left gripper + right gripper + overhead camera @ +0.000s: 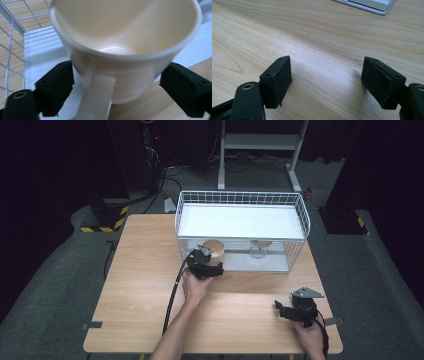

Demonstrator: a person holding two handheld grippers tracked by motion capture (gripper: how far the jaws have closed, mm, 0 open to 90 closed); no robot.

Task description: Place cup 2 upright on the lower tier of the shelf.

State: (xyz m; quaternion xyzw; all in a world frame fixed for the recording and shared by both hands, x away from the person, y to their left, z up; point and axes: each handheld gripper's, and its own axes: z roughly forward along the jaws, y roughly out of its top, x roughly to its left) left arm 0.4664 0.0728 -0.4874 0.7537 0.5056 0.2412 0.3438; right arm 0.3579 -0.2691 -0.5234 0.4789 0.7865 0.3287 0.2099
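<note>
Two grippers in play: the left gripper sits at the wire rack's near-left opening, jaws spread around the paper cup, pads just off its sides. Right gripper rests wide and empty over the table, near right.

Light wooden table, pale grain, standing on grey floor. At its far edge, right of centre, a white wire rack with a white upper shelf and a white base tray (open toward the person). Strips of tape at the near left and near right table corners.
</note>
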